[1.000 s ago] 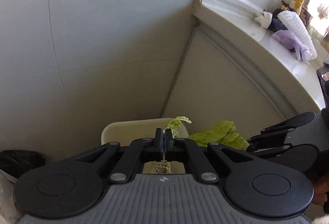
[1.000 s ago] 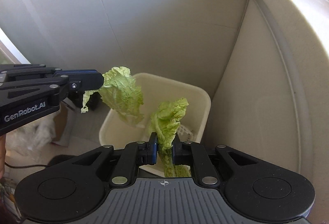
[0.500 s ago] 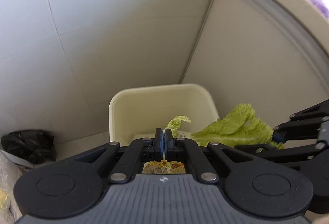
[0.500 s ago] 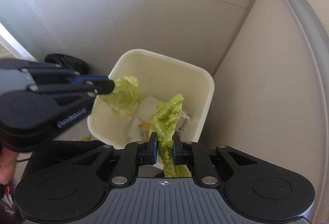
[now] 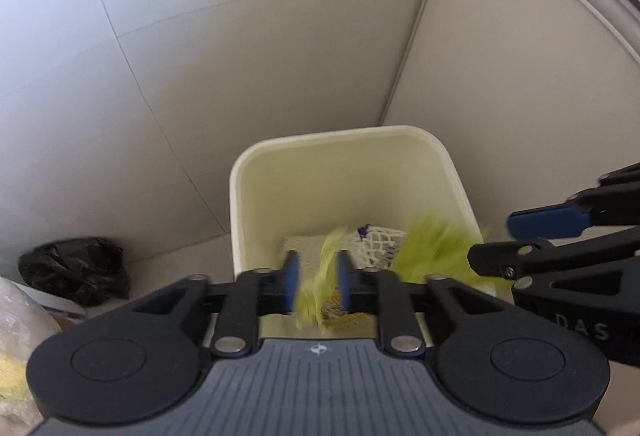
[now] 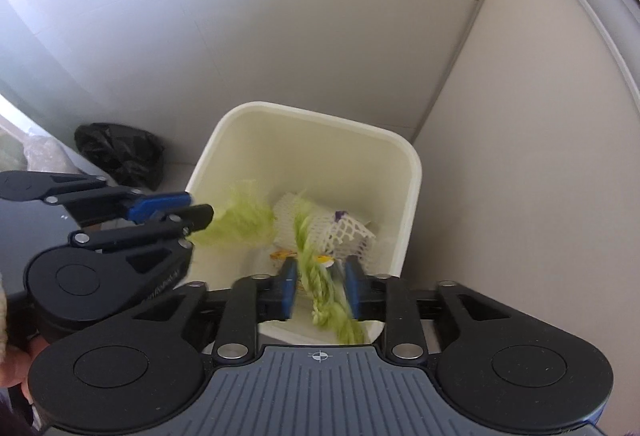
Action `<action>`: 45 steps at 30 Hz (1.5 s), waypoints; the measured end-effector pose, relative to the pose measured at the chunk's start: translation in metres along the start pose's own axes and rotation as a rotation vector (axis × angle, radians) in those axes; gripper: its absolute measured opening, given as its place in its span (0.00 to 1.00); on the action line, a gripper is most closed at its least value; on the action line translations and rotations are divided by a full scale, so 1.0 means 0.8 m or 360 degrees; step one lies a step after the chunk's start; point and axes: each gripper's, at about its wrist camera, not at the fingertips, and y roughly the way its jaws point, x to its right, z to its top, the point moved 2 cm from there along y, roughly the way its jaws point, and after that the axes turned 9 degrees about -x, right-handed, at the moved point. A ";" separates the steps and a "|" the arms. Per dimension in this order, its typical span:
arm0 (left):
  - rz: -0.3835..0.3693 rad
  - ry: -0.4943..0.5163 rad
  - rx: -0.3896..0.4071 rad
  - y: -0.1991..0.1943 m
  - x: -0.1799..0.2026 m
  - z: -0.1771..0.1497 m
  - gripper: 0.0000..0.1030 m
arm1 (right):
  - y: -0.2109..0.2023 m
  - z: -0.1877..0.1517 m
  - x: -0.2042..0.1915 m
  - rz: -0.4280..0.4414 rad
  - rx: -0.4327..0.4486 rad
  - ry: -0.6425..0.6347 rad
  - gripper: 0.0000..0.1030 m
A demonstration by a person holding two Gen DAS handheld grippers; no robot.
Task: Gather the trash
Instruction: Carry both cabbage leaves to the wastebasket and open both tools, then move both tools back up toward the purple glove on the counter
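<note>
Both grippers have dropped closer over the cream bin [image 6: 404,196] since 1 second ago, and their jaws have just been opening. Left gripper [image 5: 318,282]: jaws partly apart, blurred lettuce leaf [image 5: 320,292] loose between them. Right gripper [image 6: 320,286]: jaws partly apart, second lettuce leaf [image 6: 324,296] between, unclamped. White foam netting [image 6: 344,232] lies inside the bin. Black bag [image 6: 120,152] at 10 o'clock.

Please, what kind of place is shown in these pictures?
Probably a corner of a home, perhaps a kitchen or balcony. A cream waste bin stands on a pale tiled floor beside a white panel, with lettuce leaves and foam fruit netting in it, and a black plastic bag nearby.
</note>
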 end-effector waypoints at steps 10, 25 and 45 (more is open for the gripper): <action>0.0033 0.0015 0.0036 -0.012 0.003 -0.002 0.46 | -0.009 0.003 0.009 0.0010 0.0033 0.0048 0.45; 0.0025 0.0044 0.0083 -0.046 0.005 -0.010 0.73 | -0.045 -0.004 0.020 0.0068 0.0129 0.0095 0.51; -0.0036 0.0165 0.0308 -0.140 0.031 0.000 0.99 | -0.181 -0.027 0.052 0.0174 0.0543 0.0100 0.82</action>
